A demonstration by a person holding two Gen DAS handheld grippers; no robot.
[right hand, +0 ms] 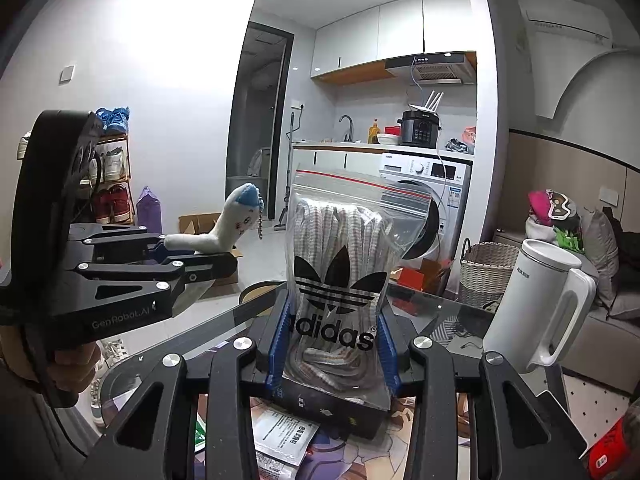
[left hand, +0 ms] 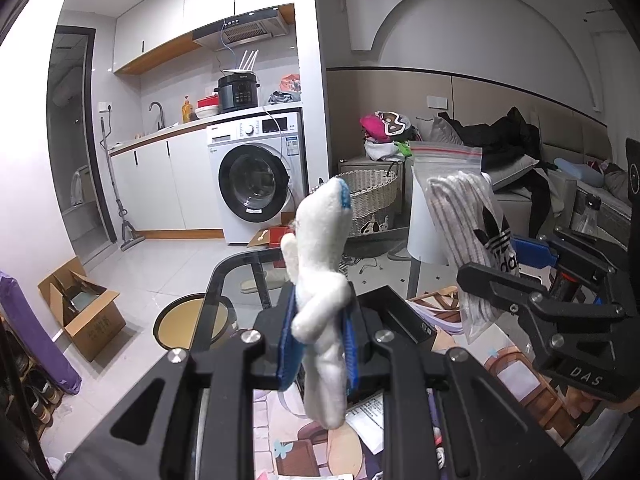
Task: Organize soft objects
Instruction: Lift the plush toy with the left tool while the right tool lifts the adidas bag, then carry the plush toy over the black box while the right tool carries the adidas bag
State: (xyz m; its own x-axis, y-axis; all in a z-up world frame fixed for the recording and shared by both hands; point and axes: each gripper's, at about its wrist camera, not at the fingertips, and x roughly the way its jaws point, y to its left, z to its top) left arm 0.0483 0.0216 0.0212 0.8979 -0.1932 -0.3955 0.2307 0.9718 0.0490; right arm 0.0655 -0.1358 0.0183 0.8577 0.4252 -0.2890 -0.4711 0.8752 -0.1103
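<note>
My left gripper (left hand: pixel 318 338) is shut on a small white plush toy (left hand: pixel 320 280) with a blue cap and holds it upright above the table. The toy (right hand: pixel 224 228) and the left gripper (right hand: pixel 188 254) also show at the left of the right wrist view. My right gripper (right hand: pixel 334 354) is shut on a clear zip bag (right hand: pixel 340 264) printed with the adidas logo and filled with striped cloth, its red-lined mouth upward. In the left wrist view the bag (left hand: pixel 468 220) hangs to the right of the toy, held by the right gripper (left hand: pixel 496 280).
A glass table (right hand: pixel 248 312) lies below with a black box (right hand: pixel 332 408), papers and a picture mat on it. A white jug (right hand: pixel 536 300) stands at the right. A wicker basket (left hand: pixel 370 200), a washing machine (left hand: pixel 256 176) and a cardboard box (left hand: pixel 80 312) lie beyond.
</note>
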